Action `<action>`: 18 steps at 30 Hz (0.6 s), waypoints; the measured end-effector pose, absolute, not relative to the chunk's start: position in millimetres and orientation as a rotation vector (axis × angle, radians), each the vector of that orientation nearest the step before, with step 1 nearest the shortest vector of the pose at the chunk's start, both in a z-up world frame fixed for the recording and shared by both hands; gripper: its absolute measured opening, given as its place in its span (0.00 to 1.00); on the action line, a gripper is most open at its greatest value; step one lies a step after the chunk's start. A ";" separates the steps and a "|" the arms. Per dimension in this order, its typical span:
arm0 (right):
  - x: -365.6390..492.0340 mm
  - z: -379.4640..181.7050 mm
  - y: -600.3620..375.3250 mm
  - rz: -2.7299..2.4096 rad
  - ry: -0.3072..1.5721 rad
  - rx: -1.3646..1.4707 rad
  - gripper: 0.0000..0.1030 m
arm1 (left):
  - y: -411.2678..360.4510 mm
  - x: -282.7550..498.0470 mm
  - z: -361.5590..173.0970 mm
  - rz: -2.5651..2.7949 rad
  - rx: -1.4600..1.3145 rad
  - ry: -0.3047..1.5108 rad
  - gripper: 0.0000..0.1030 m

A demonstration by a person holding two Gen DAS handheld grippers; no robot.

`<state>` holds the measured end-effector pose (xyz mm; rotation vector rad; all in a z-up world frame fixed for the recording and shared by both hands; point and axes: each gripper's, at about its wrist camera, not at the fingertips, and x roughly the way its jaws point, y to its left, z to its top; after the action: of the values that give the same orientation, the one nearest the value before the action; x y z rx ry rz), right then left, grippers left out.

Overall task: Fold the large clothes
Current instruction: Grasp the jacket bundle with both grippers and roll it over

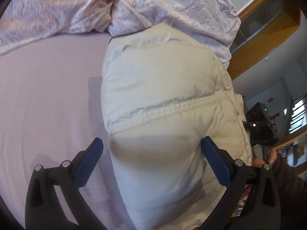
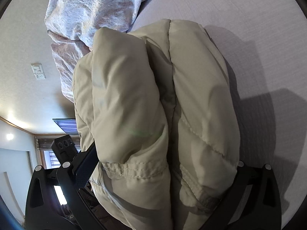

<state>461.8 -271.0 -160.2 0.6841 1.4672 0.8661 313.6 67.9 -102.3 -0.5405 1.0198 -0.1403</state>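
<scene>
Lilac bedsheet (image 1: 48, 99) carries a puffy cream jacket (image 1: 163, 88), bulk hiding jaw contact, both jaws wide.

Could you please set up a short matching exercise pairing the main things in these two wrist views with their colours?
Things:
1. jacket
2. bed sheet
3. blanket
4. left gripper pads

Colours:
A. blue
B. plain pale lilac
C. cream
D. pinkish, mottled and crinkled

Pairs: 1-C, 2-B, 3-D, 4-A
</scene>
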 end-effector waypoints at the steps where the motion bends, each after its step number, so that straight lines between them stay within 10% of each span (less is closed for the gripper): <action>1: 462.2 -160.3 -271.5 0.868 1.468 0.686 0.99 | 69.5 314.3 -105.9 -0.155 -0.564 1.025 0.98; 18: 464.6 -167.2 -261.1 0.933 1.483 0.689 0.99 | 82.7 329.6 -134.5 -0.296 -0.785 1.076 0.98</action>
<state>464.6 -261.1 -167.2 0.6893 1.4831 0.9332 329.6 82.7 -134.5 -0.7849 1.0763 -0.2956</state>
